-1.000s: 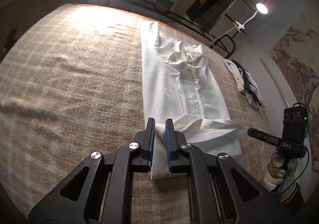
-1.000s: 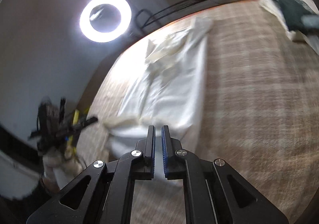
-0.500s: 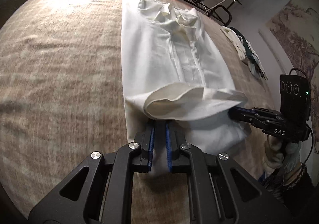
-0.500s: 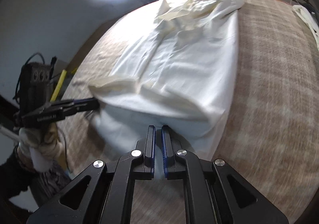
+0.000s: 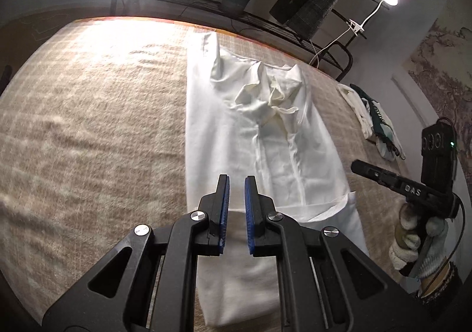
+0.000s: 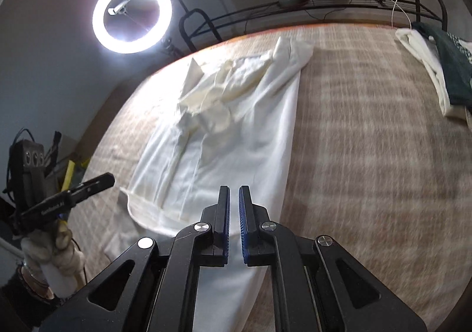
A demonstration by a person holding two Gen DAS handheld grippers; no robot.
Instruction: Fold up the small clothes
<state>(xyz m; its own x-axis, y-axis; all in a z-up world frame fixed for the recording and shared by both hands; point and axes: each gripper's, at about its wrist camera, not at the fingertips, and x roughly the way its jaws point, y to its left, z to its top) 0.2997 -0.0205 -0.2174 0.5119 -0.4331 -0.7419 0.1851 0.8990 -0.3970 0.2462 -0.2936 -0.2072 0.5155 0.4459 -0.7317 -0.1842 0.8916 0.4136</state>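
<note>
Two grippers are seen withdrawn from the white shirt (image 5: 265, 137), which lies flat on the plaid blanket (image 5: 88, 131) that covers the bed. Half a second earlier the hem end of the shirt was raised in a loose roll between both grippers; now that end is laid down over the body of the shirt as a short fold, with its edge running across just beyond the left gripper (image 5: 237, 184). The jaws of the left gripper are nearly shut, a narrow gap is left between the blue pads, and nothing is held. The jaws of the right gripper (image 6: 233, 193) are set the same way and are also empty; shirt cloth is seen only beneath them. The collar end of the shirt is rumpled and lies farthest from both grippers. A small pile of other clothes (image 6: 442, 66) is kept well apart from the shirt, near the blanket's far corner. The first lengthwise fold is judged complete; a further fold toward the collar is judged still to be made.
</note>
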